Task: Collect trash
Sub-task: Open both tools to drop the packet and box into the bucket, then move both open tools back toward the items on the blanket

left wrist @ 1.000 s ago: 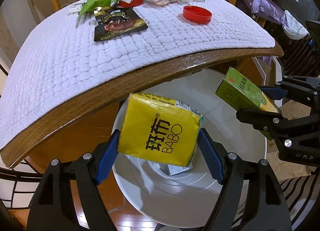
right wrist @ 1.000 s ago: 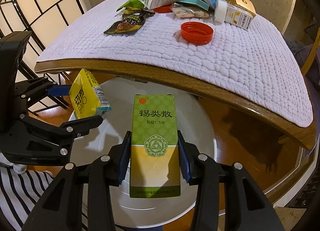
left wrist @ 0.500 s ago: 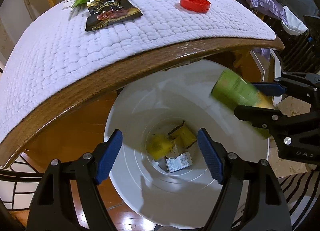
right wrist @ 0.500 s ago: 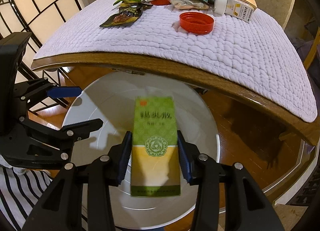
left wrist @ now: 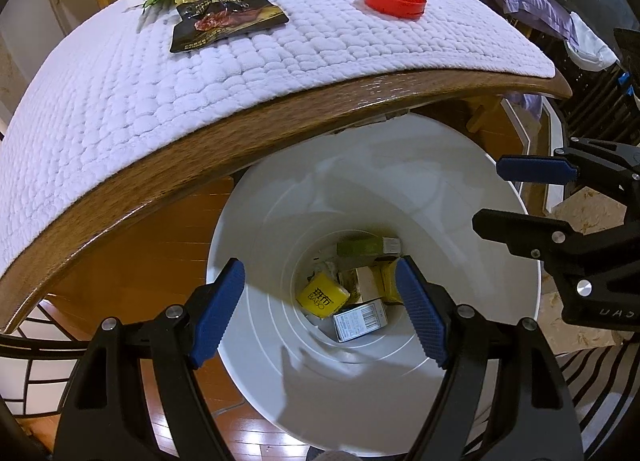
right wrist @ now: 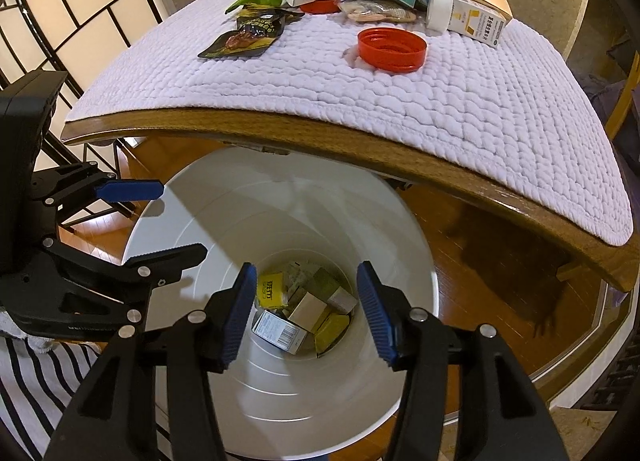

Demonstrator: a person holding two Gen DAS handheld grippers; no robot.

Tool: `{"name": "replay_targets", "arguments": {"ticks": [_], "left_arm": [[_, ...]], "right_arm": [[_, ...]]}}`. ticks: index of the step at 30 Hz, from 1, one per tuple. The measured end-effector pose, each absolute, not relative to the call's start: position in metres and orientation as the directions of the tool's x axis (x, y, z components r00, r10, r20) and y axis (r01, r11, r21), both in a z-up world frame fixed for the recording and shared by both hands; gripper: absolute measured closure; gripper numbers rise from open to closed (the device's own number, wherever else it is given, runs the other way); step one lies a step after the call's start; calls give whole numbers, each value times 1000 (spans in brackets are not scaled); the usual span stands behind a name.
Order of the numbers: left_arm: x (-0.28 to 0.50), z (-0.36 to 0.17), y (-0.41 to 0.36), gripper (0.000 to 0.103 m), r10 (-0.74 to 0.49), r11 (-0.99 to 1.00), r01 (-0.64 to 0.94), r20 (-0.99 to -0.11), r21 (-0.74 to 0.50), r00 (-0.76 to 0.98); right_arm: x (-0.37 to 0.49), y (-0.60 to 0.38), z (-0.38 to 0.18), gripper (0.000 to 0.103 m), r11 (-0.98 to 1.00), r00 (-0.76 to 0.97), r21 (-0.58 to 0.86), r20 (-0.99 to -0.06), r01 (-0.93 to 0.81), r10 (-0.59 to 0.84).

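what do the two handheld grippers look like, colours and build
Both match: the left gripper and right gripper are black, angular plastic frames with cut-out openings and round silver screw heads at the joints. Each finger ends in a blue pad with a fine ribbed texture. From the left wrist view, the right gripper's body shows faint pale lettering too small to read. No cables show.

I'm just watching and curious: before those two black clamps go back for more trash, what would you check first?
1. Left gripper empty, jaws apart: ok.
2. Right gripper empty, jaws opening, nothing between them: ok.
3. Yellow packet and green carton lying at the bottom of the round white plastic bin: ok.
4. Trash left on the quilted white table cover: not ok; the red plastic lid and black snack pouch remain.
5. Room left in the bin: ok.
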State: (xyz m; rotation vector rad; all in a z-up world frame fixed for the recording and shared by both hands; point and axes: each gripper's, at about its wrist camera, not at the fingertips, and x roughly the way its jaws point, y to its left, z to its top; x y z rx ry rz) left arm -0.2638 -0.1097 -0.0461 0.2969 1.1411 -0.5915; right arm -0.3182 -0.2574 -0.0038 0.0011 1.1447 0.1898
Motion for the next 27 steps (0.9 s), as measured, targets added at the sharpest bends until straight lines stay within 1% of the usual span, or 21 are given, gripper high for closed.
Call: {"name": "replay_targets", "arguments": {"ticks": [14, 23, 27], "left_arm": [[-260, -39, -106, 24, -276, 819, 571, -910, -54, 310], [-251, -24, -75, 24, -271, 854, 517, -900, -60, 343], [-250, -19, -67, 24, -275, 862, 502, -897, -71, 346]], "right_arm": [[-320, -263, 3, 51, 988, 414, 79, -901, -136, 129], [-327, -285, 23, 51, 996, 460, 20, -886, -85, 57], [-328, -292, 34, 45, 997, 479, 21, -876, -68, 51]]}}
